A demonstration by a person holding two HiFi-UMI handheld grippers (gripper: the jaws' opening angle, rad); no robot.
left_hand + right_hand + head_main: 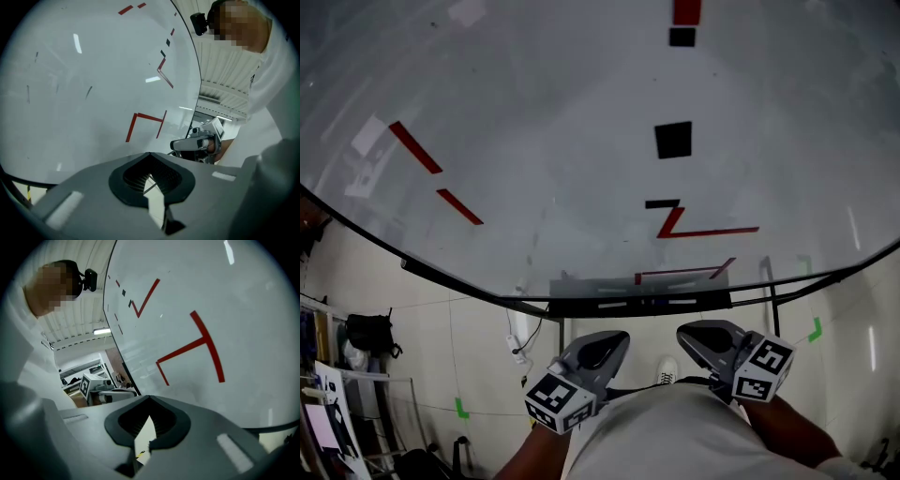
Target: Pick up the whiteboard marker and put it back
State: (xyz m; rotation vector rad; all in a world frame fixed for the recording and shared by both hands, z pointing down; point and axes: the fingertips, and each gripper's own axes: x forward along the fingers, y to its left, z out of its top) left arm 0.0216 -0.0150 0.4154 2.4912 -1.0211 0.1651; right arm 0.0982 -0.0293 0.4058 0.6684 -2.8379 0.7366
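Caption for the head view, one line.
Left gripper and right gripper, shut and empty, held low before a whiteboard with red lines.

Whiteboard [581,141] — red lines [415,147], black squares [673,140] on face; grey ledge [581,289] along lower edge.

Even, fairly bright indoor light fell on the glossy whiteboard [581,112], which carried pale streaks of glare [77,43] from overhead lamps; one ceiling strip light [101,331] showed in the right gripper view. Wide-angle lenses bowed the board's edge and blackened the corners of both gripper views. The left tongs [152,180] and right tongs [146,431] sat close to the lens, shaded and soft.
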